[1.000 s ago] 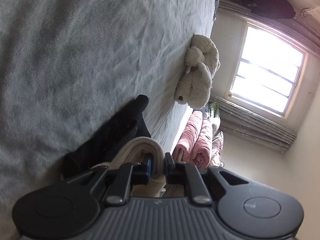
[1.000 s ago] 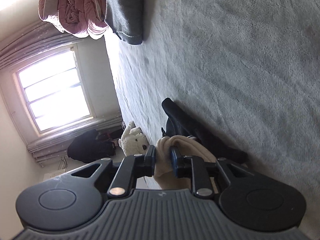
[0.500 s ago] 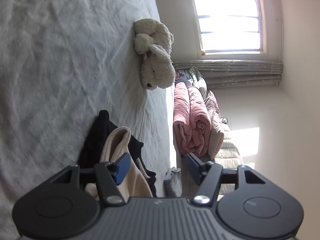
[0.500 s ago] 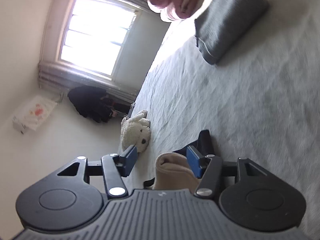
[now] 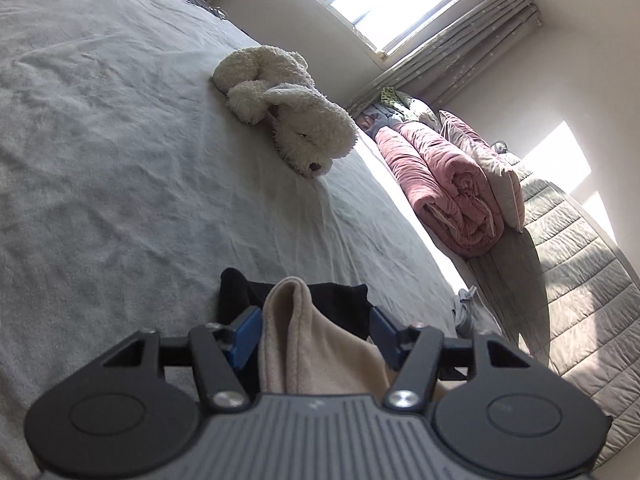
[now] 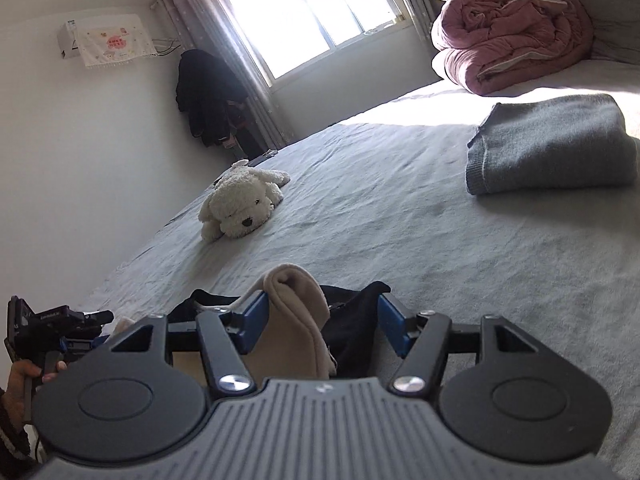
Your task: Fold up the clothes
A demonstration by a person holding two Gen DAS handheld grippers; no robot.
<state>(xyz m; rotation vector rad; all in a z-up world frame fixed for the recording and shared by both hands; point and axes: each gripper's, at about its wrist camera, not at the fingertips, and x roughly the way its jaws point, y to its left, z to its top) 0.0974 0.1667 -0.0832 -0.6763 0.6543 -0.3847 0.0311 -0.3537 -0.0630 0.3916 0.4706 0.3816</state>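
Your left gripper [image 5: 314, 334] sits low over the grey bedspread [image 5: 120, 184] with its blue-padded fingers [image 5: 245, 334] spread wide. A fold of the beige garment [image 5: 304, 344] rises between them; it lies close against the left pad and well clear of the right one, so nothing is clamped. Under the beige fabric lies a black garment [image 5: 344, 308], spilling out toward the bed edge.

Your right gripper [image 6: 320, 322] stands the same way: jaws wide apart, the beige garment [image 6: 296, 320] humped up in the gap, near the left pad and apart from the right. The black garment [image 6: 352, 328] spreads beneath and to the right of it. Both pieces rest on the near part of the bed, right at your fingertips.

Farther along the bedspread lies a white plush dog [image 6: 240, 204], near the wall-side edge. A folded grey sweater [image 6: 548, 146] lies to the right, well apart from your work, and a rolled pink quilt [image 6: 516, 36] lies beyond it by the window [image 6: 308, 16].

At the lower left of the right view, your left hand [image 6: 20, 380] grips the other tool; that corner is dark, so how your fingers sit on it is hard to make out.
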